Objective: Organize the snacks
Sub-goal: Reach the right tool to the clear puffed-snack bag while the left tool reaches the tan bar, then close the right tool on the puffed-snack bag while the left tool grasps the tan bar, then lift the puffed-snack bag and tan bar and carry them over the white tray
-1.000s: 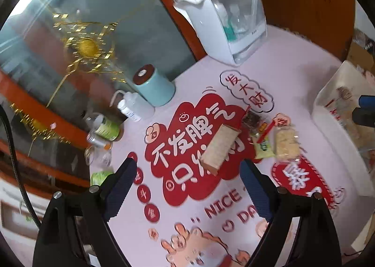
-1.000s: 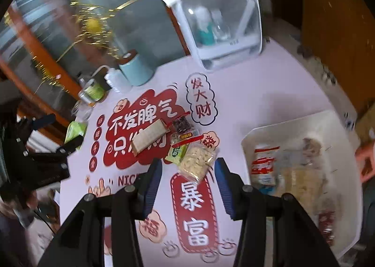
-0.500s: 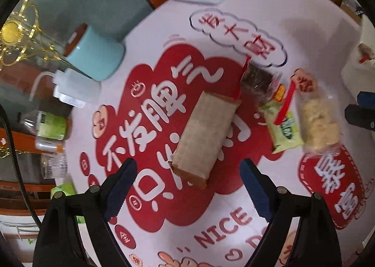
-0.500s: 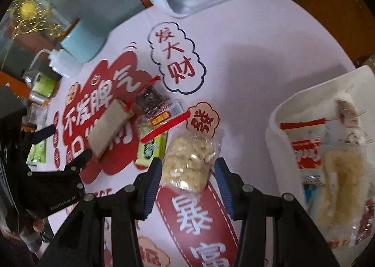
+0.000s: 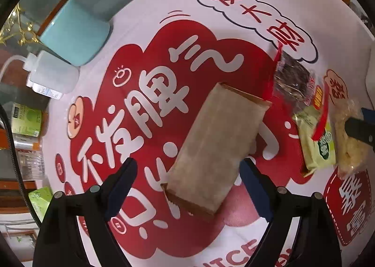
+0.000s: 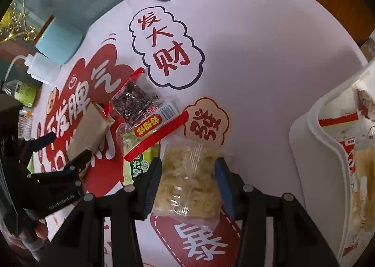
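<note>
You are at the pick-up step, both grippers poised over snacks on the surface. Your left gripper [image 5: 187,187] stands wide, astride the near end of the brown packet [image 5: 218,147], pads not touching; next, lower and close. Your right gripper [image 6: 187,178] is narrower, its jaws flanking the clear bag of pale crisps [image 6: 189,180], seemingly not yet squeezing. The white bin [image 6: 311,150], already holding packets, waits at three o'clock.
</note>
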`<state>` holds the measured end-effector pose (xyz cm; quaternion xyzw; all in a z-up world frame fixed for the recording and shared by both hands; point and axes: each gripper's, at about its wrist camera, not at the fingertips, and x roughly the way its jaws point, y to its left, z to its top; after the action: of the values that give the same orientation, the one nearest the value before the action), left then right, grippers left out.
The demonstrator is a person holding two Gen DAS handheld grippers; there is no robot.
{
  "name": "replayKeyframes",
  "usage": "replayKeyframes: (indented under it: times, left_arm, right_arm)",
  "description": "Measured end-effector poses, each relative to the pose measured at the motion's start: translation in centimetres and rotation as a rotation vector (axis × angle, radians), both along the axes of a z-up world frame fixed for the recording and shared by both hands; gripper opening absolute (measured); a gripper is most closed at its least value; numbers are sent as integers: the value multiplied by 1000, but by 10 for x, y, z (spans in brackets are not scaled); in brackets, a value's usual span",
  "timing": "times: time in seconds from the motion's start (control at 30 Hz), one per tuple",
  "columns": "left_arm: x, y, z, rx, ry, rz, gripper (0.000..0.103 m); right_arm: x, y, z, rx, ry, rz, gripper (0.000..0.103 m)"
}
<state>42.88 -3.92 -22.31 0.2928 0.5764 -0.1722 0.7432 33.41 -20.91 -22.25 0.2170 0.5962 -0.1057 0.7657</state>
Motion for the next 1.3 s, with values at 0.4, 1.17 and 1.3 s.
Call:
replayKeyframes:
  times: [0.4, 1.17, 1.3]
  left_arm:
    - [26, 16, -16, -76, 92, 39, 89]
    - [-34, 13, -18, -60, 79, -4, 59]
    - [-66, 23, -9, -99, 64, 6, 59]
  right_arm:
    - [3, 11, -4, -192, 77, 14, 57]
    - [-51, 15, -2, -160, 25, 80, 45]
    - [-74, 20, 8, -56, -50, 100, 44]
